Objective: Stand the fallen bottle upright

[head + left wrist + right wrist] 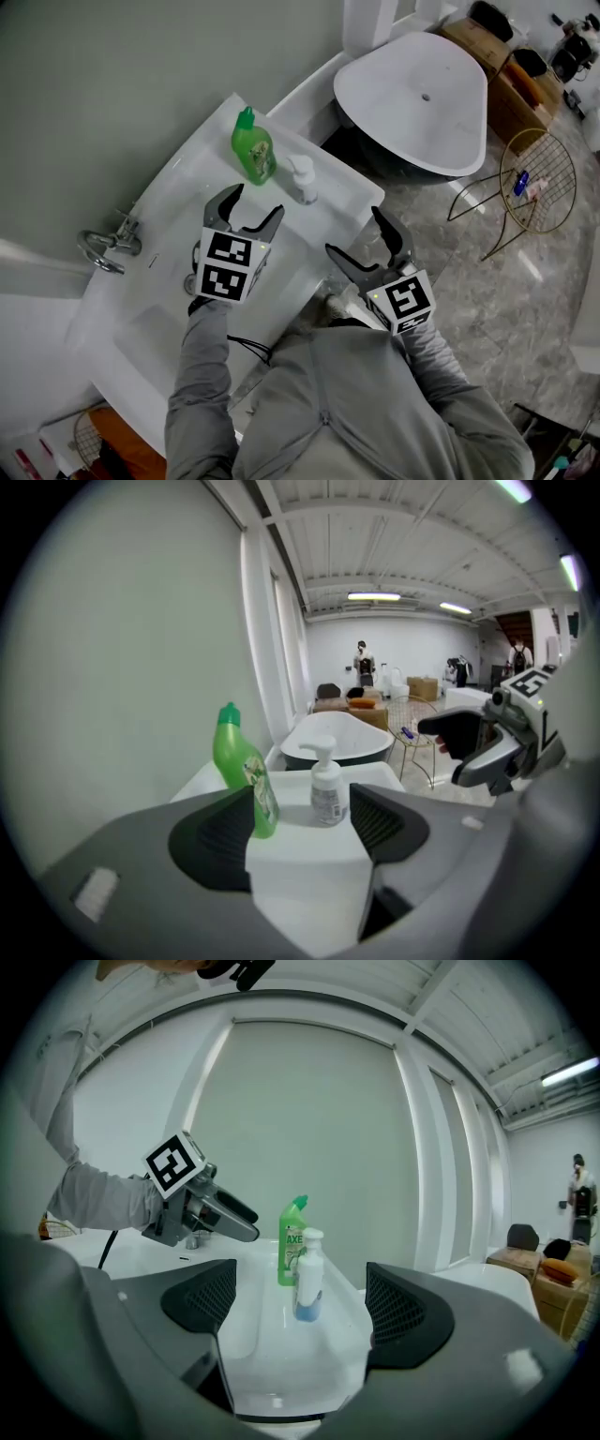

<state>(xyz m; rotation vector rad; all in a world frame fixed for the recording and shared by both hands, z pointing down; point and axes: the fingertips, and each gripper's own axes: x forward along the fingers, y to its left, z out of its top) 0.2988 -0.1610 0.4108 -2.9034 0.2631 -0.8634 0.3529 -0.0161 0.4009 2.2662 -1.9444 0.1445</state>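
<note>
The left claw [255, 202] is released, its jaws spread wide with nothing gripped, and it hovers over the sink [150, 309], pointing at the sink's flat end ledge. The right claw [352, 231] is also released and empty, held just off the sink's front edge with its jaws wide apart. In the left gripper view the left claw [305, 827] frames two bottles without touching either, and in the right gripper view the right claw [300, 1307] does the same from farther off. The green bottle [253, 152] [246, 771] [291, 1241] stands upright on the sink's end ledge, cap up. A white pump bottle [302, 178] [326, 789] [308, 1279] stands upright just beside it on the same ledge. A metal tap [108, 246] sits on the sink's wall side, and a white bathtub [412, 103] lies beyond the sink.
</note>
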